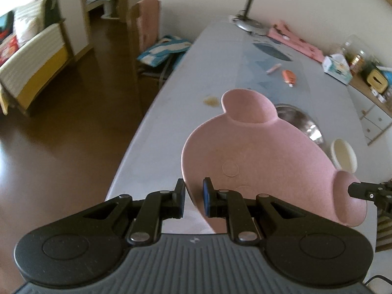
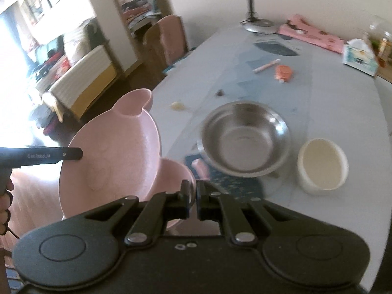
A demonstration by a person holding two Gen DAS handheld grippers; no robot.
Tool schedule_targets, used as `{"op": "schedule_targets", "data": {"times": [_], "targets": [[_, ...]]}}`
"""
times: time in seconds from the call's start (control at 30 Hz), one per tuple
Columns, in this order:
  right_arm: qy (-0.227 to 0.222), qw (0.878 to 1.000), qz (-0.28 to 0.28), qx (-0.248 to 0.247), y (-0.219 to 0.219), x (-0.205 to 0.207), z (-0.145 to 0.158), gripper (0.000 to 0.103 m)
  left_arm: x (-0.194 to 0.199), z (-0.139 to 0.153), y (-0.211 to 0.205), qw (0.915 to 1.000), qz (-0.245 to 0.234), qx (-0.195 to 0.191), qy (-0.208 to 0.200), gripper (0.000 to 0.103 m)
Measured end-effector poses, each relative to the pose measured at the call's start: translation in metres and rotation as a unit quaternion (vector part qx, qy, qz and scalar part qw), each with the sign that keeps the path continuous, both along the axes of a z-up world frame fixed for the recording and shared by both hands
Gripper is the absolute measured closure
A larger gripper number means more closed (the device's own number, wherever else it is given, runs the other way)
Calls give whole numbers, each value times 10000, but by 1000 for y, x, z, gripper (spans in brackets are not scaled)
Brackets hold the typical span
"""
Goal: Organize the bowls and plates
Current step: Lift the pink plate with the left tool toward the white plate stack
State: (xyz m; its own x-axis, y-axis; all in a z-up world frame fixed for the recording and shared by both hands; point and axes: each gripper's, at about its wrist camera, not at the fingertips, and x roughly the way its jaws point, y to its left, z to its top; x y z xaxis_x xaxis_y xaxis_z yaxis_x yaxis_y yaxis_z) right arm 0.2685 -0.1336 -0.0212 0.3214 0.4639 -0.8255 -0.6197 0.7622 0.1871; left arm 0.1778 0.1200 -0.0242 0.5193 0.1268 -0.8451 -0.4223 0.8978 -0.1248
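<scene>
Above the table [image 1: 171,103], pink eared plate [image 1: 257,156] tilted, ears away, rim pinched by both hand-held grippers, left [image 1: 194,196], right [image 2: 193,199].

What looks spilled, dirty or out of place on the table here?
A brownish stain marks the table beyond the pink plate, which both grippers hold tilted in the air. Small crumbs and a dark speck lie near the steel bowl.

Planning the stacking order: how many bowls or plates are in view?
3: pink eared plate held by both grippers, steel bowl on the table, white bowl right of it. More may be out of frame.
</scene>
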Motion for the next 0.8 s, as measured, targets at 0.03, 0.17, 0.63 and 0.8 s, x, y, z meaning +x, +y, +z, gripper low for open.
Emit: {"op": "schedule_targets", "data": {"times": [0.03,0.17,0.63,0.8], "targets": [[6,10000,61,-26,7,-5,-2,97,-9,-2,5,10000,77,-26,7,89],[74,9994,310,-143,33,-19,-14,97,-41,-15,19,9994,345,-68,34,89],[345,9951,772,-505,74,-64,-66,96,-92,-67,47,9978,636,-96,140,89],[291,9938,883,-607,85,-71,-77,96,-101,-83,49,9974,692,-31,185,89]]}}
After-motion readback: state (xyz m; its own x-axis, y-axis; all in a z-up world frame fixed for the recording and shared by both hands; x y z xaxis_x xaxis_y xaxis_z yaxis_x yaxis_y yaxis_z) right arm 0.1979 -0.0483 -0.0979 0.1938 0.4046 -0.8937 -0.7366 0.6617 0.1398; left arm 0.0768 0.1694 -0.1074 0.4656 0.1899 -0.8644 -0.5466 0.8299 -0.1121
